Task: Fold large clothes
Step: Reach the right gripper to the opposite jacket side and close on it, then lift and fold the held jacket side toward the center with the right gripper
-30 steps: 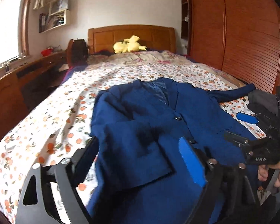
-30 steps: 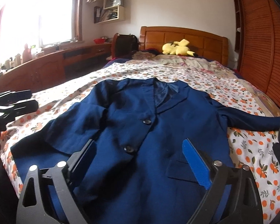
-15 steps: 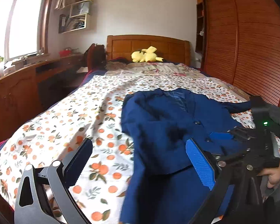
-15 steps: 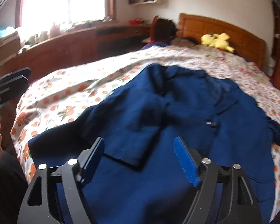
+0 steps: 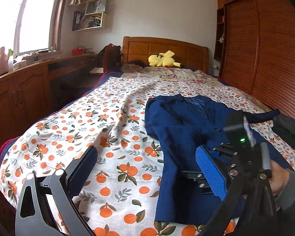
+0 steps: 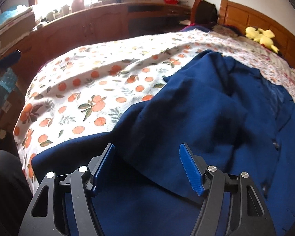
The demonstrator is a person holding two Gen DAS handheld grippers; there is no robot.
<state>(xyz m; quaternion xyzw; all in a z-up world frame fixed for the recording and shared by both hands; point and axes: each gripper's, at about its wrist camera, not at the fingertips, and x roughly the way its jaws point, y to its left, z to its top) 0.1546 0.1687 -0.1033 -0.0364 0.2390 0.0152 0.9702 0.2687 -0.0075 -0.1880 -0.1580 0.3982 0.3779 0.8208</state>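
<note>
The navy jacket [image 6: 216, 106] lies face-up on the bed, its collar toward the headboard and its hem at the foot edge; one front panel is folded across the body, leaving a raised crease that runs straight ahead of the right gripper [image 6: 147, 167]; two dark buttons show to the right of that gripper's right jaw, down the jacket's front edge. The right gripper hovers over the lower part of the jacket with its blue-padded jaws spread wide, nothing between them but the cloth below; whether the pads touch the fabric cannot be told.

In the left wrist view the jacket [image 5: 179, 129] sits ahead and to the right of the left gripper [image 5: 149, 167], with one sleeve trailing off beyond the right jaw toward the wardrobe side; the left gripper's jaws also stand wide apart and hold nothing; its left jaw is over bare bedspread, its right jaw over the jacket's edge. The right gripper's body, with a green light lit, and the hand [image 5: 279, 179] holding it appear just beyond the left gripper's right jaw.

The bedspread [image 5: 88, 129], white with orange fruit prints, stretches ahead of and left of both jaws; far ahead, a yellow plush toy [image 5: 163, 60] rests against the wooden headboard [image 5: 167, 48]; a wooden desk [image 5: 25, 82] runs off to the left under the window; a slatted wardrobe [image 5: 269, 55] stands to the right.
</note>
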